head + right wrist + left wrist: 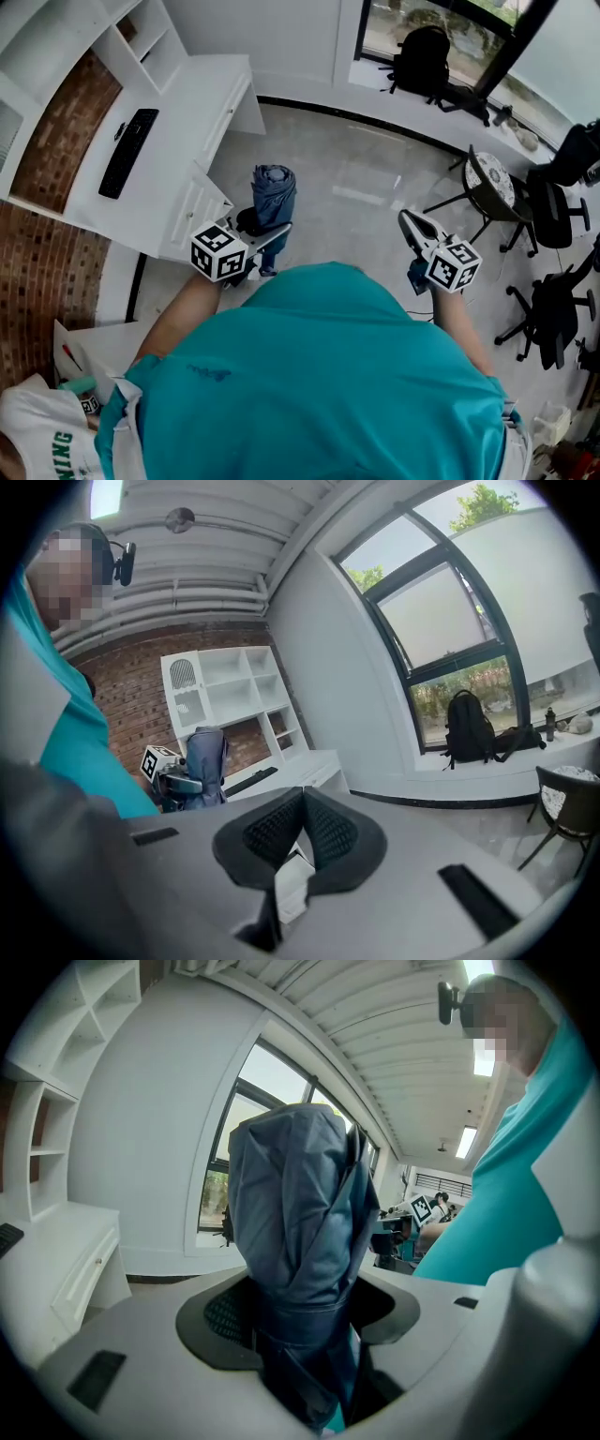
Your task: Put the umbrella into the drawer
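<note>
**Folded umbrella clamped in the left gripper; right gripper shut on nothing**

At the far left, a white desk [202, 94] stands against a brick wall, with a black keyboard [128, 150] lying on it. At the desk's near right corner is its white drawer unit [195, 208]; the head view does not show clearly whether a drawer is pulled out.

Just right of that unit, the left gripper [265, 232] is held over the grey floor. Its jaws are closed around the lower part of the umbrella [274, 192], a blue-grey folded bundle that sticks out well past the jaw tips. In the left gripper view the fabric fills the gap between the dark pads. The umbrella is in the air beside the drawer unit, not inside any drawer.

Well to the right, apart from the umbrella, is the right gripper [408, 221]. Its two ribbed pads meet at their tips with nothing between them.

Farther right are a round table [489, 180] and a black office chair [553, 309]. A black backpack [420, 58] rests on the far window ledge.
</note>
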Demonstrator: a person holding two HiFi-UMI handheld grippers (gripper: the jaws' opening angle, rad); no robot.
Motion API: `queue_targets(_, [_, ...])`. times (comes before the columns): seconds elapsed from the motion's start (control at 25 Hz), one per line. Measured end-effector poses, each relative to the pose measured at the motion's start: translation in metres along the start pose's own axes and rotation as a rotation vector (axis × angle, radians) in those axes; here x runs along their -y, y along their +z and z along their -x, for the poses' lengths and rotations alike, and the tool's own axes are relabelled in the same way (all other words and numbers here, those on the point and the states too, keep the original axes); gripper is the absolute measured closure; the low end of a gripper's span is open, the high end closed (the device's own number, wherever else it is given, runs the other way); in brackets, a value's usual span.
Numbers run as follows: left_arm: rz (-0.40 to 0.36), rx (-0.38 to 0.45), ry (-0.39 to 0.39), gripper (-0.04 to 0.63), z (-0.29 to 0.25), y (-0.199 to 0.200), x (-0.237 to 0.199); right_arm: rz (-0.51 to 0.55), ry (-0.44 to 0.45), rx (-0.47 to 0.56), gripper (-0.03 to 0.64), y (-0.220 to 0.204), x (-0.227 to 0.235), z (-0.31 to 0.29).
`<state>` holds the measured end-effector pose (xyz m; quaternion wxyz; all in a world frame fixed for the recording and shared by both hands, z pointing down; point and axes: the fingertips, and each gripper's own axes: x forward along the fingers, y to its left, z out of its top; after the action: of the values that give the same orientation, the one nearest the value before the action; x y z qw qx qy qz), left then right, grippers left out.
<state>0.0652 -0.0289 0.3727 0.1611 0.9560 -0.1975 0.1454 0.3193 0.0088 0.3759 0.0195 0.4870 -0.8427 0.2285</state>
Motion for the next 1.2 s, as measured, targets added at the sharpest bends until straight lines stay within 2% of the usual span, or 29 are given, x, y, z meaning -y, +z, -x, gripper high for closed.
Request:
queue_targets(0.24, [0.048, 0.034, 0.096, 0.322, -0.075, 0.030, -0.003, 0.063, 0.110, -0.039, 0.594, 0.043, 0.076, -0.011])
queue_targets(0.36, [0.072, 0.037, 0.107, 0.322, -0.103, 0.042, -0.002, 0.080, 0.137, -0.050, 0.594, 0.056, 0.101, -0.011])
queue_targets(0.48, [0.082, 0.031, 0.097, 0.322, -0.118, 0.047, -0.005, 0.054, 0.130, -0.055, 0.594, 0.056, 0.118, -0.016])
queue_targets(0.72, [0.069, 0.019, 0.052, 0.322, -0.114, 0.044, -0.031, 0.074, 0.106, -0.058, 0.594, 0.050, 0.104, -0.044])
queue_targets(0.88, [0.034, 0.000, 0.041, 0.322, -0.107, 0.043, -0.051, 0.075, 0.085, -0.058, 0.594, 0.052, 0.095, -0.066])
queue_targets(1.04, [0.065, 0.014, 0.060, 0.322, -0.098, 0.039, -0.075, 0.104, 0.098, -0.085, 0.594, 0.061, 0.088, -0.093])
queue_targets(1.2, [0.110, 0.004, 0.121, 0.322, -0.084, 0.020, -0.104, 0.141, 0.152, -0.117, 0.594, 0.065, 0.078, -0.132])
